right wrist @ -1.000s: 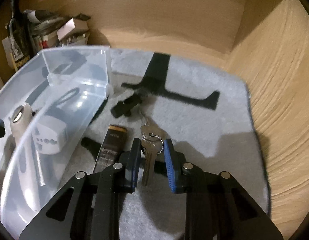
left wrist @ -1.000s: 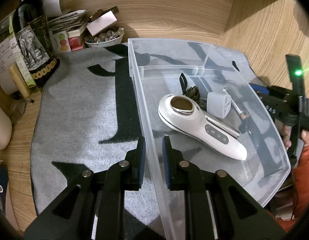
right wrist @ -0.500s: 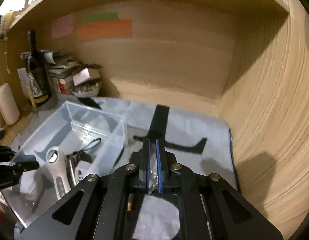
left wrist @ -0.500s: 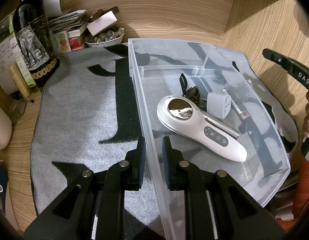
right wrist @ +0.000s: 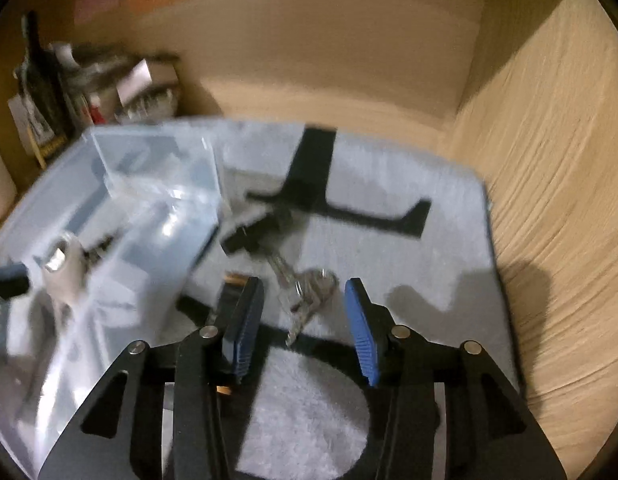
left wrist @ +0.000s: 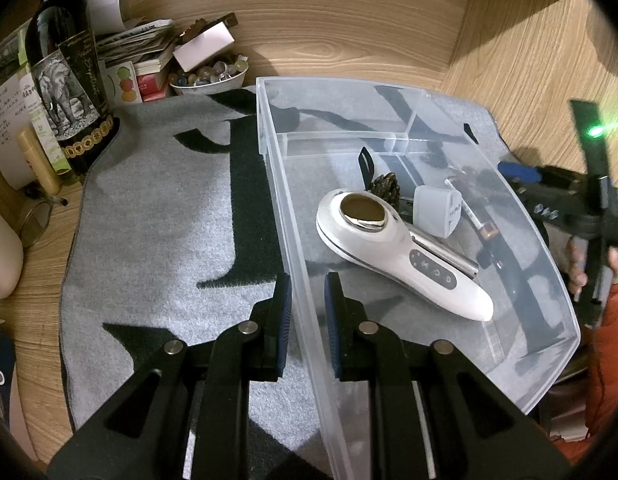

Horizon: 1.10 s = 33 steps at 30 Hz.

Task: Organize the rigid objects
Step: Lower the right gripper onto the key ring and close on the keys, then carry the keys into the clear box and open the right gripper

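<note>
The left tongs (left wrist: 307,312) are clamped on the near left wall of the clear bin (left wrist: 549,240). The right tongs (right wrist: 303,320) are opening, pads clear of the silver keys (right wrist: 305,292) between them on the grey mat (right wrist: 389,240), right of the bin. One white handheld device (left wrist: 393,248) and one white plug (left wrist: 435,212) lie inside the bin. One bottle (left wrist: 65,80), far left, bears an elephant label.

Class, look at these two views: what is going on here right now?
A person is sorting small items into a clear plastic bin on a grey mat. The left gripper is shut on the bin's side wall. The right gripper has its jaws opening over a bunch of keys that lies on the mat outside the bin, between the fingers but not pressed. A white handheld device and a white plug adapter already lie inside.
</note>
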Each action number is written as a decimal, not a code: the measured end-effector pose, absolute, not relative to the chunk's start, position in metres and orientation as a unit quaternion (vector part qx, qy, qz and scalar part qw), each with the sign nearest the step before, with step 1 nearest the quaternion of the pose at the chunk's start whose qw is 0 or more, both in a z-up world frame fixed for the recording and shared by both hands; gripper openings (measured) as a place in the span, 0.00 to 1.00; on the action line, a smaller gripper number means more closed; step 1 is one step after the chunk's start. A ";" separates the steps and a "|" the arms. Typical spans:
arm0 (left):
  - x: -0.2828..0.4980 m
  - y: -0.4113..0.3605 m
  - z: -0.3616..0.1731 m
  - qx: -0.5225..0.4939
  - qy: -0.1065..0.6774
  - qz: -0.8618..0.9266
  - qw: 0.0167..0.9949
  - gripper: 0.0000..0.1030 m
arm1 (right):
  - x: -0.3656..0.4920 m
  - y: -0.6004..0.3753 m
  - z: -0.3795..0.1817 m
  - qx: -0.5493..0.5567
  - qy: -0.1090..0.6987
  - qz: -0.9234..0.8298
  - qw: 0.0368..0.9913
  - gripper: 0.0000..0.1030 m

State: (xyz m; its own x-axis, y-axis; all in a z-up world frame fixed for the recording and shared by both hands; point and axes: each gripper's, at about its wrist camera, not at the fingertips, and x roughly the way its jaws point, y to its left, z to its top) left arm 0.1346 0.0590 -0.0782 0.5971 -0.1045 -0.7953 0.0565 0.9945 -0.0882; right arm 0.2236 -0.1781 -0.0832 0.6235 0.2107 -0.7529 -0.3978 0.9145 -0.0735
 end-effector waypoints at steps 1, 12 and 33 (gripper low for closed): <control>0.134 0.059 -0.078 -0.027 0.447 -0.045 0.893 0.16 | 0.227 -0.177 -0.088 -0.121 0.405 0.170 0.890 0.38; 0.134 0.059 -0.078 -0.027 0.447 -0.045 0.893 0.16 | 0.234 -0.178 -0.098 -0.125 0.407 0.160 0.891 0.25; 0.134 0.058 -0.079 -0.026 0.447 -0.045 0.893 0.16 | 0.176 -0.144 0.026 -0.099 0.242 0.235 0.936 0.25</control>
State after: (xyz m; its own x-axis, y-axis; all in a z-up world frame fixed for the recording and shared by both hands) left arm 0.1344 0.0580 -0.0788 0.5972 -0.1037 -0.7954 0.0571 0.9946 -0.0867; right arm 0.1761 -0.1438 0.0257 0.7724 0.3914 -0.5002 -0.4877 0.8700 -0.0726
